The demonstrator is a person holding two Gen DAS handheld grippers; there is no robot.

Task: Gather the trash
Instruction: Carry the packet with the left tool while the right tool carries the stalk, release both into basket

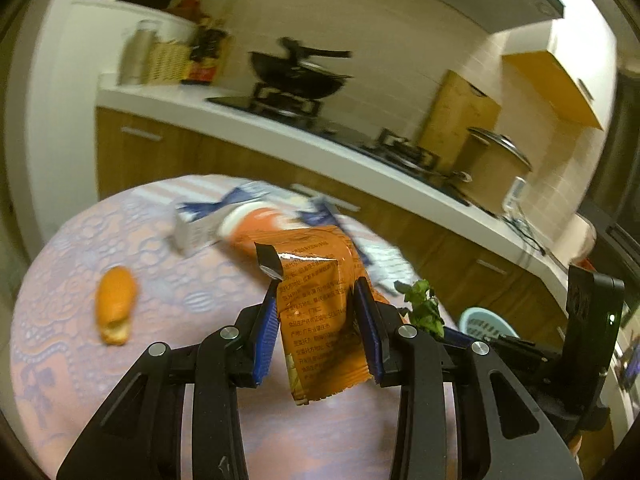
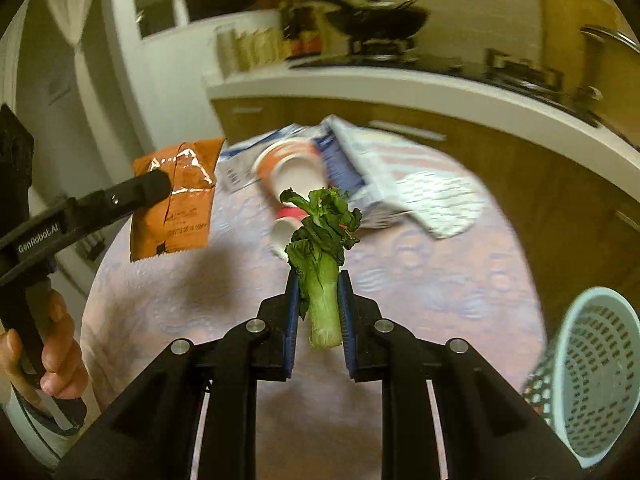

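The left gripper [image 1: 316, 296] is squeezing an orange snack wrapper [image 1: 320, 320] between its blue pads. The wrapper hangs in the air above the round table [image 1: 60, 280], and its torn top shows shiny silver inside. From the right wrist camera the same wrapper [image 2: 172, 200] hangs from the left gripper's black finger, up off the tablecloth.

The right gripper [image 2: 319, 280] is clamped on a green vegetable stalk [image 2: 322, 280]. The pale stem sits between the pads and the dark wilted leaves stick up past the tips.

More trash lies on the table beyond both grippers. An orange and white paper cup [image 2: 288, 166] lies on its side. A smaller pink cup [image 2: 286, 228] lies just in front of it, partly hidden by the leaves. A blue and white crumpled wrapper [image 2: 380, 176] lies next to the cups. A piece of orange peel [image 1: 115, 304] lies alone on the left side of the table, well apart from the rest.

A light blue basket [image 2: 596, 376] with many holes sits at the right edge of the table. Behind the table runs a kitchen counter [image 1: 280, 140] with a black wok [image 1: 298, 74] on the stove.
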